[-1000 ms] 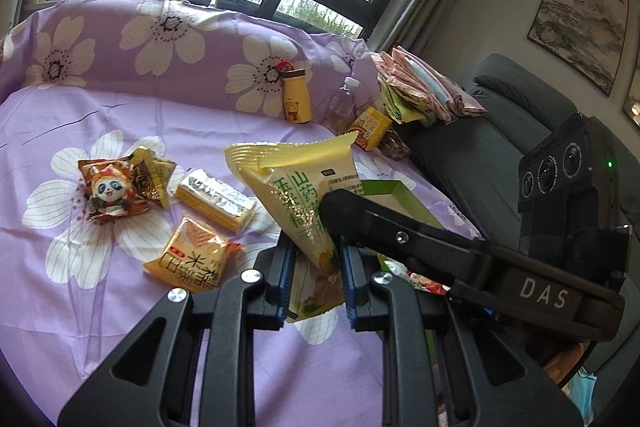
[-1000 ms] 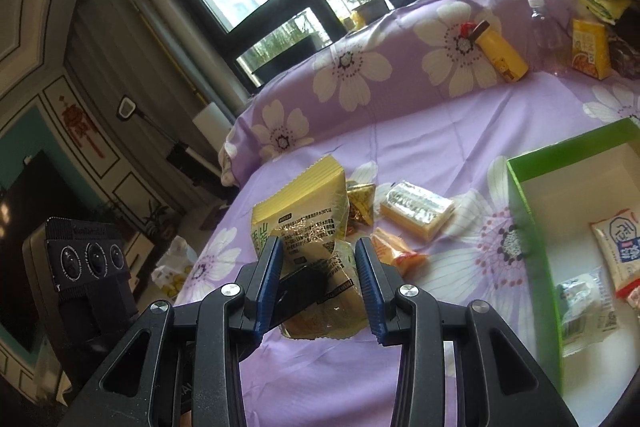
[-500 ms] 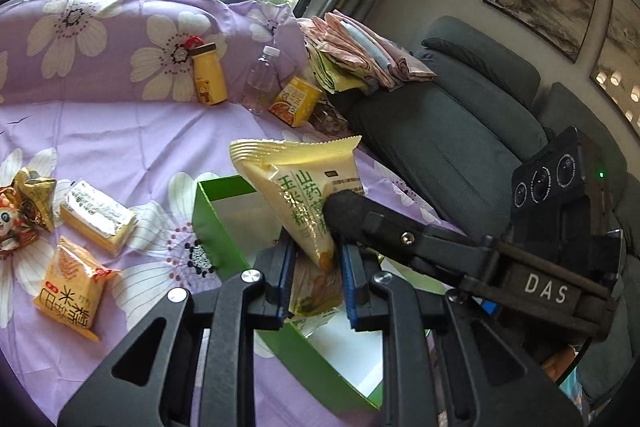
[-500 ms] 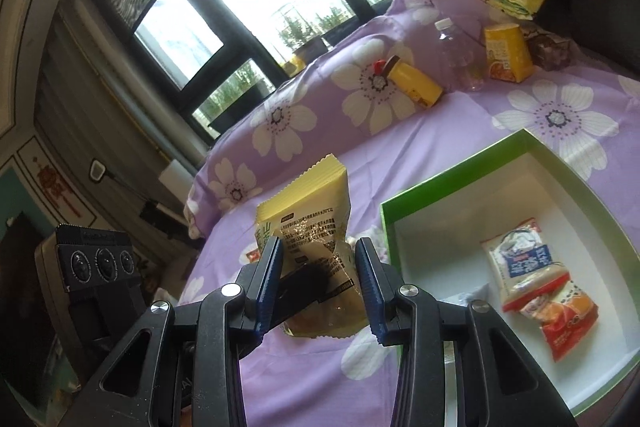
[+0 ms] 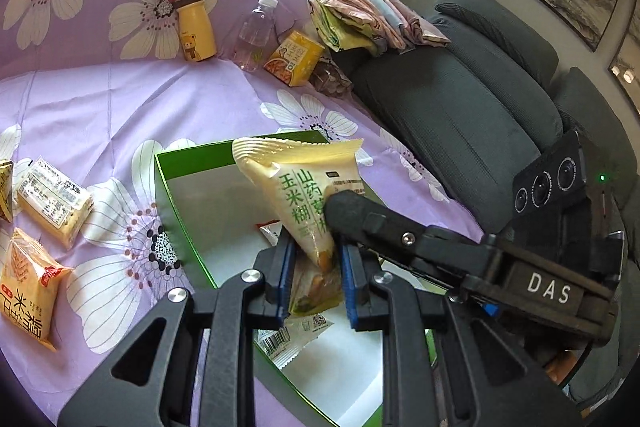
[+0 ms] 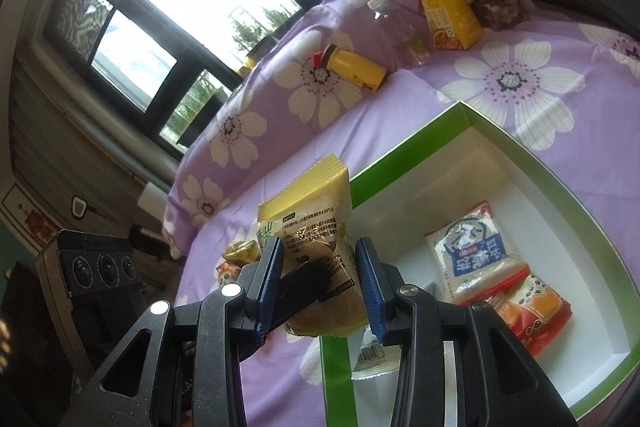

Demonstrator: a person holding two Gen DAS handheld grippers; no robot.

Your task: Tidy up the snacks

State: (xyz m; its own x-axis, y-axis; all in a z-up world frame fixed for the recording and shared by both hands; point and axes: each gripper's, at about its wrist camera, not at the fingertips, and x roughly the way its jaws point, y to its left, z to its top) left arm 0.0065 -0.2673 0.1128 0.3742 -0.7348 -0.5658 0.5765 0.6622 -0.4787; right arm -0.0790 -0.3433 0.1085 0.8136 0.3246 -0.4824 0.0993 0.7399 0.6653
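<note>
I see both claws clamped on one yellow snack packet point(image 5: 304, 187): left claw point(image 5: 314, 277) pinches its lower end, right claw point(image 6: 318, 283) grips it from the opposite side. The packet hangs tilted over the near-left corner of the green box point(image 5: 176, 211), not touching its white floor. The box sits on the purple flowered cover point(image 5: 120, 115) and contains a blue-and-white packet point(image 6: 476, 247) and a red-orange packet point(image 6: 532, 311). Two yellow packets point(image 5: 52, 203) lie loose on the cover left of the box.
</note>
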